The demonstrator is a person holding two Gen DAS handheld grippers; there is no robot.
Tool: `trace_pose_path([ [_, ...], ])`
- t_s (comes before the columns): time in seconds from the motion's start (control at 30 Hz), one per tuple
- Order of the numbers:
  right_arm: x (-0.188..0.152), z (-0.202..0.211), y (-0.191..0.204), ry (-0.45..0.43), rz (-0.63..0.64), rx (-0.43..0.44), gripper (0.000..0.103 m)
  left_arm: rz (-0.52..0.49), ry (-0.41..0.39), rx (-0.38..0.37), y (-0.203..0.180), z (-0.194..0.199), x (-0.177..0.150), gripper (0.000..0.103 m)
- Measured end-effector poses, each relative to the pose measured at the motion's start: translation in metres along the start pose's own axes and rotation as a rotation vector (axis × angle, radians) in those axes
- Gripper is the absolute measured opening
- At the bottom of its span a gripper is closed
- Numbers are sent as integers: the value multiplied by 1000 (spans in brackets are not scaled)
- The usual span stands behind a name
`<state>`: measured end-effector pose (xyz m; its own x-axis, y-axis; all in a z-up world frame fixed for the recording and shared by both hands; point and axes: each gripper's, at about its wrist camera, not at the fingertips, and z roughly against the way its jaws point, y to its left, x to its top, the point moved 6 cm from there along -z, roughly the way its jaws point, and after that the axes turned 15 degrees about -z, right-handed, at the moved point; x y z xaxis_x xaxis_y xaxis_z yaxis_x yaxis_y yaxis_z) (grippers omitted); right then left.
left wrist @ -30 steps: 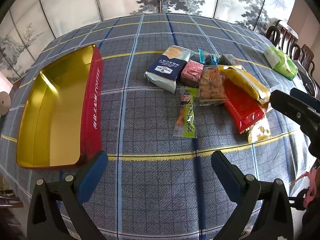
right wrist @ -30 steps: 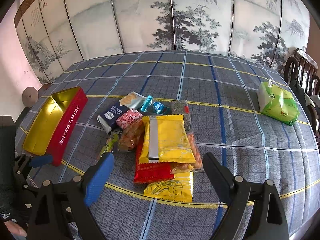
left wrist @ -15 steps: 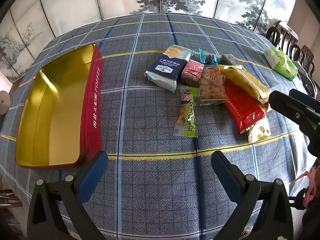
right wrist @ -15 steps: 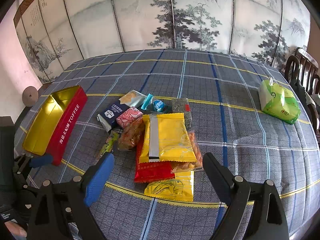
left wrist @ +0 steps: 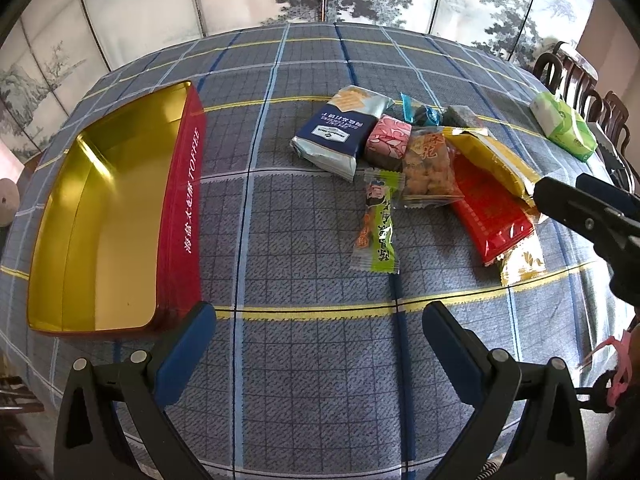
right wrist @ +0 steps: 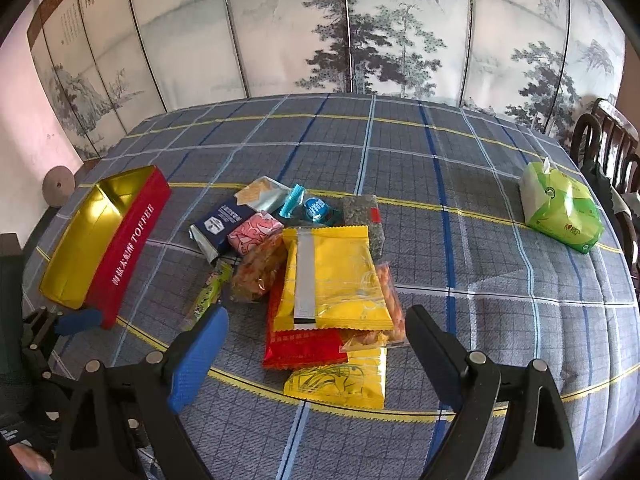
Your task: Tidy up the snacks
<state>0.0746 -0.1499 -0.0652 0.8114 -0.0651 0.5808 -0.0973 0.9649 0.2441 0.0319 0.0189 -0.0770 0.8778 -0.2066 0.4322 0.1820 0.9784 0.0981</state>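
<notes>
An empty red toffee tin [left wrist: 120, 216] with a gold inside sits at the table's left; it also shows in the right wrist view [right wrist: 104, 240]. A pile of snack packets lies in the middle: a navy cracker pack [left wrist: 340, 136], a pink packet [left wrist: 390, 142], a green stick packet [left wrist: 378, 226], a red packet [left wrist: 490, 216] and a large yellow bag [right wrist: 334, 280]. My left gripper [left wrist: 320, 320] is open and empty, in front of the tin and the green packet. My right gripper [right wrist: 316, 328] is open and empty, just in front of the yellow and red packets.
A green tissue pack [right wrist: 560, 208] lies at the far right of the plaid tablecloth [right wrist: 400, 152]. Dark wooden chairs [right wrist: 608, 140] stand past the right edge. A painted folding screen [right wrist: 320, 32] stands behind the table.
Both grippers have edged slightly forward over the table. Nothing on the table has moved.
</notes>
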Motion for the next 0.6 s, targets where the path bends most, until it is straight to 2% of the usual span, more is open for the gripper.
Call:
trace_pose_path([
  [0.53,27,-41,-1,100,-1,-15,92,14,-9,-10,8,-6,2,102],
  [0.6,27,-47,0,113,5,-20,87,13,-9,-15,8,-7,3,102],
])
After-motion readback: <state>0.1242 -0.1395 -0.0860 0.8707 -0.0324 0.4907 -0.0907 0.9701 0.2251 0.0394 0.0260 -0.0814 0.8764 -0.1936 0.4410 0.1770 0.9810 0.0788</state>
